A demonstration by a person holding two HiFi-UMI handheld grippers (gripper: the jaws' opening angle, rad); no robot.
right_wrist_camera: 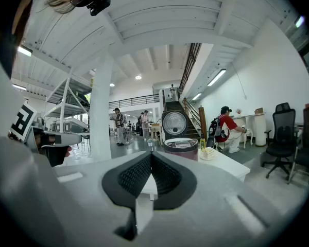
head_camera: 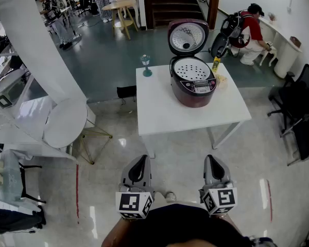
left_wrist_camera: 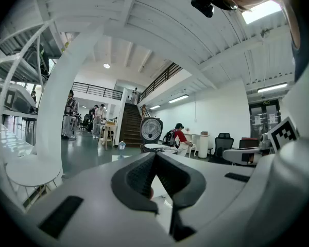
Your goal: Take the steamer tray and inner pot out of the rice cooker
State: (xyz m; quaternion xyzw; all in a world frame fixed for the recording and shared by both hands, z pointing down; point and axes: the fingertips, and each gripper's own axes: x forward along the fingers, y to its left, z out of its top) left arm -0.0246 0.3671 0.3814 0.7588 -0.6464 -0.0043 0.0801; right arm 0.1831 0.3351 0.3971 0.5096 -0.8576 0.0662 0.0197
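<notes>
Both tools sit lowest in the head view, close in front of the person: the grey two-jaw left gripper [head_camera: 142, 161] and the matching grey right gripper [head_camera: 212, 161]. Each gripper view shows the ribbed black pads pressed together with nothing between them.

Well ahead, across bare glossy floor [head_camera: 175, 156], the dark red round rice cooker [head_camera: 194, 89] stands on the far right part of a white square table [head_camera: 159, 112]. Its hinged lid [head_camera: 188, 36] is upright and open. The white perforated steamer tray [head_camera: 191, 69] sits in the cooker's mouth. The inner pot is presumably beneath it and cannot be seen.

The task looks unstarted, and the step in hand is the approach. It would go best if the person walks up square to the table's near edge and parts one gripper's jaws before reaching in. A pinch on the tray's near rim and a straight lift should clear the lid. The other gripper could steady the cooker body. A small yellow bottle [head_camera: 216, 63] just beside the cooker is worth avoiding.
</notes>
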